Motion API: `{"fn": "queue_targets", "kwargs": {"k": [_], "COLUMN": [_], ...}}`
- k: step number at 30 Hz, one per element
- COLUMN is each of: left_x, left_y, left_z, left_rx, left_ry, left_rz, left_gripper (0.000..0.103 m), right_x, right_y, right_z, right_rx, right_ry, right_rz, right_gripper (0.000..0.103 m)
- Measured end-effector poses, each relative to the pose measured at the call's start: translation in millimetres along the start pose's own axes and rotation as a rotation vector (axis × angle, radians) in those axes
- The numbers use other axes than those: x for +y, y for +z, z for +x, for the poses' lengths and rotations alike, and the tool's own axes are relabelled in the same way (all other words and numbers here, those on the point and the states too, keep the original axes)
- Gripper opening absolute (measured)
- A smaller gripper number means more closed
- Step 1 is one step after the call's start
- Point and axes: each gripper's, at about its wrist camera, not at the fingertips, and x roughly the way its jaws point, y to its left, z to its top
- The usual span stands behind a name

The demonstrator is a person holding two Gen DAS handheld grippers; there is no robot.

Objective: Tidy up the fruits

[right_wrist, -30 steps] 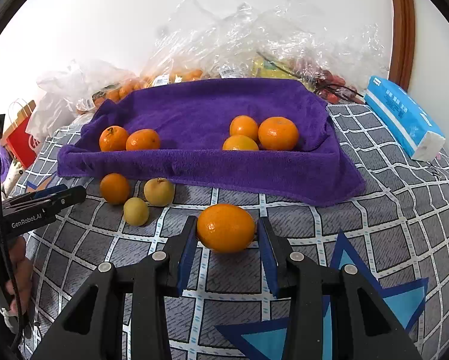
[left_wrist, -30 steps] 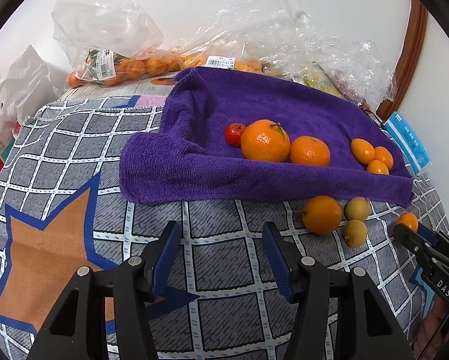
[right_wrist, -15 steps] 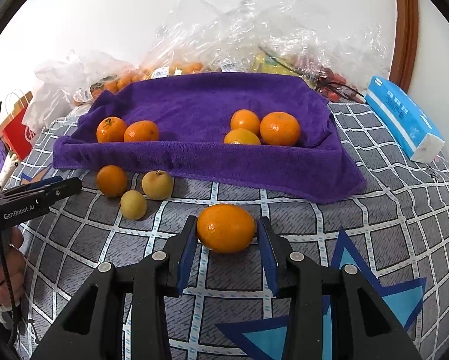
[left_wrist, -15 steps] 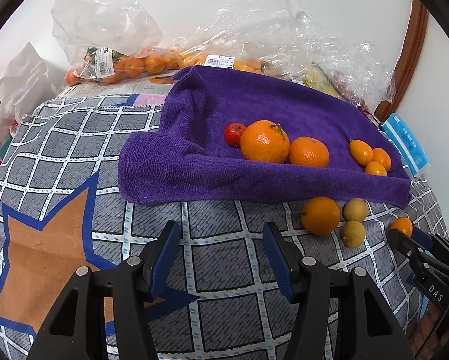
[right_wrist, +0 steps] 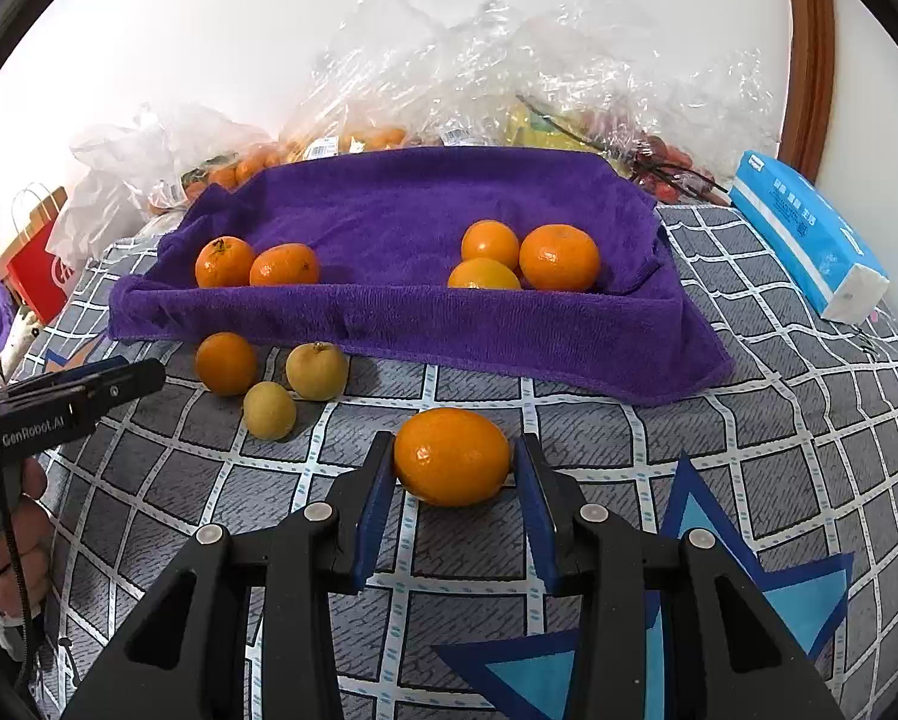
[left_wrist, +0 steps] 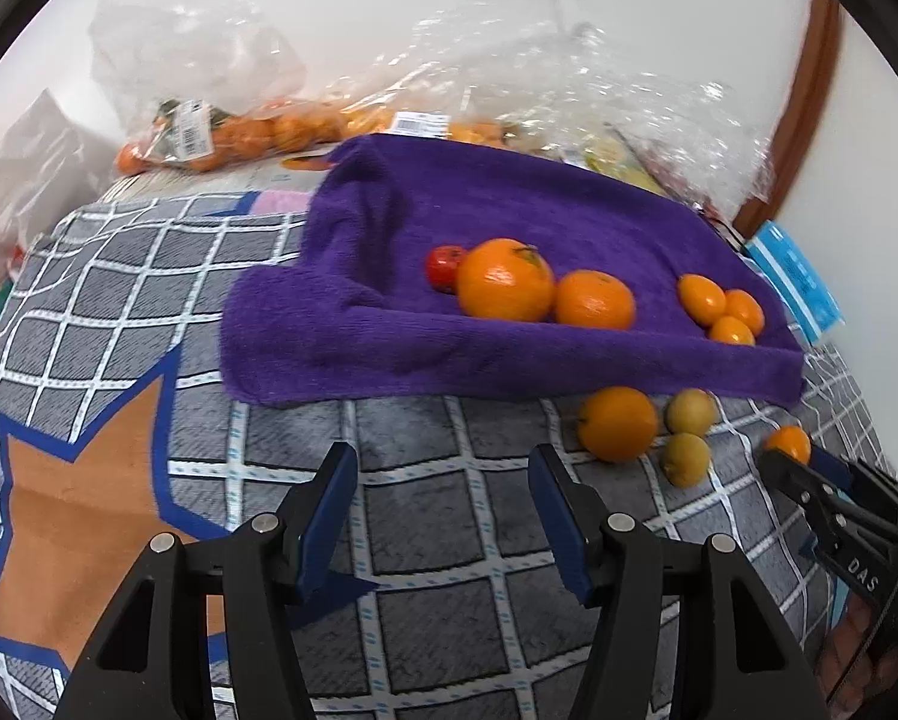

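My right gripper [right_wrist: 454, 444] is shut on an orange [right_wrist: 452, 456], which rests on the checked cloth in front of a purple towel [right_wrist: 389, 210]. Two oranges [right_wrist: 224, 262] lie on the towel's left, three more [right_wrist: 560, 257] on its right, and a small red fruit [left_wrist: 445, 267] beside the left pair. Off the towel lie another orange [right_wrist: 226, 363] and two yellow-green fruits [right_wrist: 317, 370]. My left gripper [left_wrist: 443, 456] is open over bare cloth left of them, with nothing between its fingers.
Clear plastic bags of fruit [right_wrist: 509, 60] pile up against the wall behind the towel. A blue tissue pack [right_wrist: 809, 240] lies at the right, a red paper bag [right_wrist: 41, 252] at the far left. The grey checked cloth [right_wrist: 809, 420] covers the whole surface.
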Motion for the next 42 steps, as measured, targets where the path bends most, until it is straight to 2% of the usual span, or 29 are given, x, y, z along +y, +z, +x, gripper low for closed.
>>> {"fn": "queue_targets", "kwargs": {"k": [5, 11, 16, 31, 38, 42], "left_x": [-6, -5, -17, -36, -55, -56], "left_y": [0, 5, 9, 12, 17, 18], "left_z": [-3, -12, -18, -8, 6, 19], "left_rx": [-0.005, 0.009, -0.008, 0.021, 0.036, 0.054], "left_ry": [-0.009, -0.039, -0.026, -0.114, -0.098, -0.110], "left_rz": [0.026, -0.012, 0.027, 0.019, 0.068, 0.056], "left_gripper": [0.058, 0.058, 0.058, 0.056, 0.056, 0.046], "right_x": [-3, -8, -21, -39, -43, -44], "right_y": [-1, -2, -1, -4, -4, -4], "right_z": [-5, -10, -13, -15, -15, -14], "right_rx": [-0.012, -0.025, -0.044, -0.056, -0.062, -0.058], "right_ry": [0.001, -0.014, -0.021, 0.025, 0.043, 0.052], "right_rz": [0.000, -0.023, -0.001, 0.055, 0.074, 0.077], "right_gripper": [0.040, 0.040, 0.040, 0.040, 0.040, 0.040]}}
